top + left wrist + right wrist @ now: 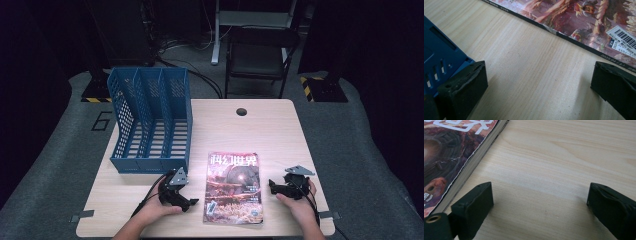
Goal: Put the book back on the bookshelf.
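Observation:
A magazine (233, 187) with a reddish cover lies flat near the front of the wooden table (260, 130). My left gripper (188, 202) rests on the table just left of it, jaws wide apart over bare wood, so it is open. In the left gripper view (539, 80) the magazine's spine edge (584, 27) runs across the top. My right gripper (272, 186) sits just right of the magazine, open too, with nothing between its jaws. The right gripper view (540, 200) has the magazine's page edge (459, 157) at upper left.
A blue three-slot file rack (150, 120) stands at the table's left, its corner (441, 60) close by my left jaw. A cable hole (241, 111) is near the far edge. A dark chair (260, 55) stands beyond the table.

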Demonstrator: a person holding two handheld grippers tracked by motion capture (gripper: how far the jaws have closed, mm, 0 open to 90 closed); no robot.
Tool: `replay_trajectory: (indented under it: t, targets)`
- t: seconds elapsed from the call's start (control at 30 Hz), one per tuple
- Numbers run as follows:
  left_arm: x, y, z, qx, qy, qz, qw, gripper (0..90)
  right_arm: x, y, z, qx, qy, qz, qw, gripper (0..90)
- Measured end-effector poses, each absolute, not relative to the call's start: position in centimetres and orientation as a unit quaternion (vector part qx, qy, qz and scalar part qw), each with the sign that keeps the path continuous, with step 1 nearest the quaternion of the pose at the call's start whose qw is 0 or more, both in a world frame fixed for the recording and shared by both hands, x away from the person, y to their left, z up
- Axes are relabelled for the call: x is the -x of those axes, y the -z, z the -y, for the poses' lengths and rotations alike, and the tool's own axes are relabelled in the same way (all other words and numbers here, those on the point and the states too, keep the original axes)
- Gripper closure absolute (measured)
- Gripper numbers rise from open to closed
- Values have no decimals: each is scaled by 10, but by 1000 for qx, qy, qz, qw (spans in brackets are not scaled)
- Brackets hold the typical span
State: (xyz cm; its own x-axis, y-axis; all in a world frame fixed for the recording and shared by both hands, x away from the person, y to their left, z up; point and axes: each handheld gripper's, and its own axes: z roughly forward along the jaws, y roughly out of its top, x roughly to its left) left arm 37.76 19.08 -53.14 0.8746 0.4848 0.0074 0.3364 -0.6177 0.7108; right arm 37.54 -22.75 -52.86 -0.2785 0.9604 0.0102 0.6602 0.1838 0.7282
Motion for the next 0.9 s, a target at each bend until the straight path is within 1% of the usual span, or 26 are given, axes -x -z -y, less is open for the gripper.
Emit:
replay_trajectory:
  t: [0.03, 0.07, 0.1, 0.27, 0.3, 0.37, 0.57, 0.7, 0.83, 0.9]
  targets:
    - [-378, 531, -191, -894, -100, -230, 372, 5, -375, 529, 227, -553, -320, -733, 235, 88]
    - [-378, 531, -191, -894, -100, -229, 372, 5, -376, 525, 226, -551, -315, -739, 228, 158]
    - [-378, 531, -191, -894, -100, -229, 372, 5, -376, 525, 226, -551, -315, -739, 228, 158]
    - [-378, 531, -191, -894, -95, -229, 374, 5, -374, 521, 221, -562, -305, -737, 217, 229]
    - [-378, 531, -191, -894, -95, -229, 374, 5, -374, 521, 221, -562, -305, -737, 217, 229]
    - [-379, 532, -190, -893, -99, -230, 373, 5, -374, 518, 220, -564, -299, -740, 213, 271]
    - [-379, 531, -190, -894, -96, -232, 372, 5, -371, 512, 215, -570, -297, -740, 199, 342]
    - [-378, 531, -188, -891, -100, -238, 373, 6, -370, 507, 210, -566, -312, -737, 199, 345]
    - [-378, 532, -188, -891, -103, -238, 373, 5, -368, 503, 205, -563, -336, -735, 169, 338]
    - [-378, 532, -188, -891, -103, -238, 373, 6, -367, 501, 199, -558, -342, -738, 163, 328]
